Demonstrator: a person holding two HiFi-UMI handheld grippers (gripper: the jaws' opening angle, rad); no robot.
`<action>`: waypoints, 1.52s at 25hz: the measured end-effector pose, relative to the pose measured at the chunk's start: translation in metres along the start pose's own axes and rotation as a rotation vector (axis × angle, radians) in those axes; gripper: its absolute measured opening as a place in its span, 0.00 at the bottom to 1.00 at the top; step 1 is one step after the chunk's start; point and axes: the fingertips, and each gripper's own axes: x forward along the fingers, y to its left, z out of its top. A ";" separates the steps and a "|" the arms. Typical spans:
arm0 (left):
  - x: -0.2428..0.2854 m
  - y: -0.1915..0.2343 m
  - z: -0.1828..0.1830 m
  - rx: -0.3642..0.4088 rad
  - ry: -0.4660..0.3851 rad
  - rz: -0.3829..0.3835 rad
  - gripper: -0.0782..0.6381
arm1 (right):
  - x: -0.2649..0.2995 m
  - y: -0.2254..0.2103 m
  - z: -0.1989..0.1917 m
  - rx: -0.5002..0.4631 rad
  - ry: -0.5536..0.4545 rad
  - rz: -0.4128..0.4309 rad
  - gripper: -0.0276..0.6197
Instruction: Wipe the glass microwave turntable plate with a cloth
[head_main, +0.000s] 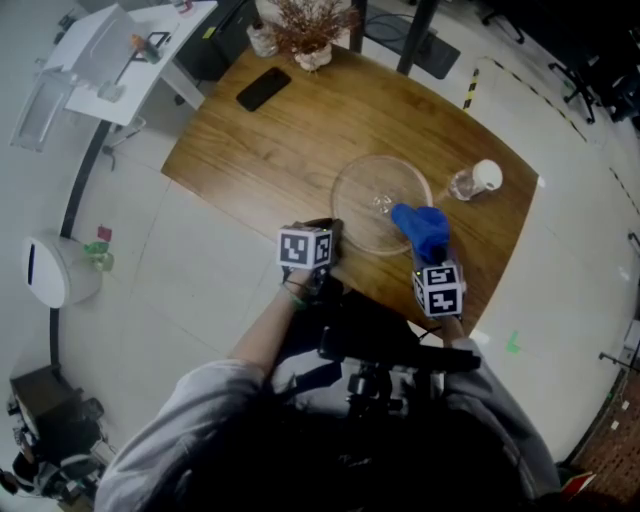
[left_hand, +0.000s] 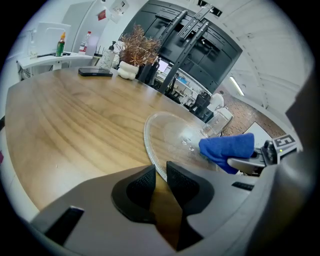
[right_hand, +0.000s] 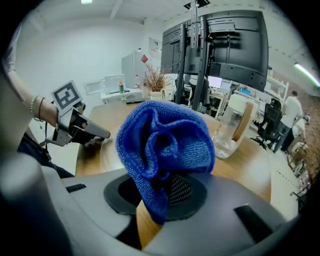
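The round clear glass plate (head_main: 372, 190) lies flat on the wooden table (head_main: 270, 150). My left gripper (head_main: 326, 238) is at the plate's near-left rim. In the left gripper view its jaws (left_hand: 160, 172) stand almost together, with the plate's edge (left_hand: 153, 161) running into the narrow gap. My right gripper (head_main: 432, 262) is shut on a bunched blue cloth (head_main: 422, 228), which hangs over the plate's near-right part. In the right gripper view the cloth (right_hand: 165, 145) bulges out of the jaws and hides the fingertips. The cloth (left_hand: 227, 148) also shows over the plate (left_hand: 170, 135) in the left gripper view.
A clear glass cup with a white lid (head_main: 473, 181) lies just right of the plate. A black phone (head_main: 263, 88) and a vase of dried plants (head_main: 310, 30) are at the table's far side. A white side table (head_main: 120, 55) stands beyond the table's left corner.
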 end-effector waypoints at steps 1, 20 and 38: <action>0.000 0.000 0.000 0.003 -0.002 0.004 0.20 | -0.005 0.005 -0.006 0.005 0.005 0.007 0.18; -0.006 -0.005 -0.003 0.046 -0.071 0.021 0.20 | -0.044 0.040 -0.022 0.143 -0.053 0.090 0.18; -0.091 -0.071 0.014 -0.024 -0.463 -0.036 0.12 | -0.056 0.005 -0.016 0.091 -0.146 0.182 0.18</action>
